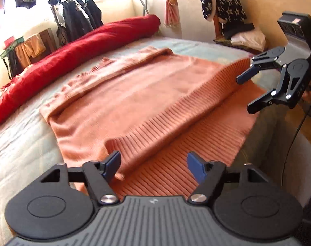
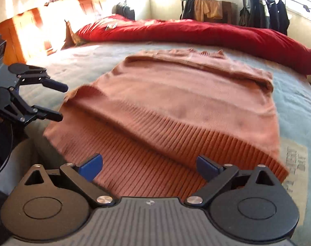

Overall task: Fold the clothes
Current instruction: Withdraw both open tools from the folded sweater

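Observation:
A salmon-orange knit sweater (image 1: 139,94) lies flat on the bed, partly folded, with its ribbed hem nearest me; it also shows in the right wrist view (image 2: 186,102). My left gripper (image 1: 154,168) is open and empty, just above the ribbed hem at its near left part. It shows at the left of the right wrist view (image 2: 61,102), open. My right gripper (image 2: 149,167) is open and empty over the hem's near edge. It shows at the right of the left wrist view (image 1: 246,94), open, by the sweater's right corner.
The bed has a pale blue-grey cover (image 1: 18,139). A rolled red duvet (image 1: 83,49) lies along its far side. A chair with piled clothes (image 1: 227,20) stands beyond the bed. A clothes rack (image 1: 77,14) and a wooden cabinet (image 2: 32,32) stand by the walls.

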Tool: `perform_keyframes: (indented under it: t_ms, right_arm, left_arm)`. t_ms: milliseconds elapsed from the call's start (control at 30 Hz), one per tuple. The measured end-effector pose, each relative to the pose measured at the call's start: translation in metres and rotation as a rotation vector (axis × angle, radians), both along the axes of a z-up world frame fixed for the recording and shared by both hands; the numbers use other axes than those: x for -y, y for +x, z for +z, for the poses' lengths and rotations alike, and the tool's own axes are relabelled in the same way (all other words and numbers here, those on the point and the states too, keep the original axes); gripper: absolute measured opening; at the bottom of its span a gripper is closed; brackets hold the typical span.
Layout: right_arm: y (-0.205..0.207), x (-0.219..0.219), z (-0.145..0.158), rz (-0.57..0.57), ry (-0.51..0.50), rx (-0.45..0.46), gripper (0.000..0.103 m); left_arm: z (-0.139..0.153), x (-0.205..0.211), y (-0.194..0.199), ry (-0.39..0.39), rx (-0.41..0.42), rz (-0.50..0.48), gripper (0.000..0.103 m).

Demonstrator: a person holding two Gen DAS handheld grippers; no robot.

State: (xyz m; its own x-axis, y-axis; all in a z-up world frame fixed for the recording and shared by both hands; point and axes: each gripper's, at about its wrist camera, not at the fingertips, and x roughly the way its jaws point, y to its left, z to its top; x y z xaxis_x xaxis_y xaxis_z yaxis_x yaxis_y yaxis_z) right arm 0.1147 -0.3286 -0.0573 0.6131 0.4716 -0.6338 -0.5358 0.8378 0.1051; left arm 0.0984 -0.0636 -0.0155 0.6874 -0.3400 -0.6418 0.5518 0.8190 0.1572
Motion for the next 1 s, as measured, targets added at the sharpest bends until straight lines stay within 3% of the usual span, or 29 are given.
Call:
perform_keyframes:
  t_ms: [100, 233, 300, 433, 533, 633, 767, 867, 933, 1000]
  right_arm:
    - [0.047, 0.004, 0.009, -0.049, 0.050, 0.004, 0.103]
    - [0.100, 0.012, -0.009, -0.048, 0.148, -0.196, 0.103]
    - [0.104, 0.022, -0.022, -0.044, 0.215, -0.316, 0.103]
    - [0.056, 0.035, -0.024, 0.052, 0.192, -0.373, 0.103]
    - [0.011, 0.047, -0.019, 0.066, 0.132, -0.363, 0.103]
    - [-0.013, 0.059, -0.009, 0.033, 0.134, -0.323, 0.103]
    - [-0.009, 0.062, 0.005, -0.018, 0.211, -0.234, 0.103]
    - [0.011, 0.048, -0.001, -0.085, 0.188, -0.135, 0.103]
    - [0.025, 0.038, -0.016, -0.136, 0.167, -0.119, 0.103]
    - [0.034, 0.031, -0.039, -0.183, 0.137, -0.141, 0.103]
  left_arm:
    - [0.005, -0.005, 0.048, -0.057, -0.025, 0.048, 0.083]
    - [-0.021, -0.013, 0.088, -0.128, -0.216, 0.077, 0.083]
    - [-0.032, -0.018, 0.085, -0.147, -0.278, 0.085, 0.082]
    - [-0.039, -0.032, 0.040, -0.190, -0.338, 0.024, 0.084]
    - [-0.034, -0.039, 0.002, -0.178, -0.372, -0.010, 0.084]
    - [-0.023, -0.038, -0.014, -0.144, -0.339, -0.025, 0.084]
    - [-0.008, -0.017, 0.002, -0.140, -0.216, -0.042, 0.088]
    - [-0.015, 0.006, 0.028, -0.109, -0.150, -0.009, 0.088]
    - [-0.031, 0.014, 0.047, -0.093, -0.157, 0.042, 0.088]
    - [-0.051, 0.011, 0.057, -0.096, -0.222, 0.106, 0.088]
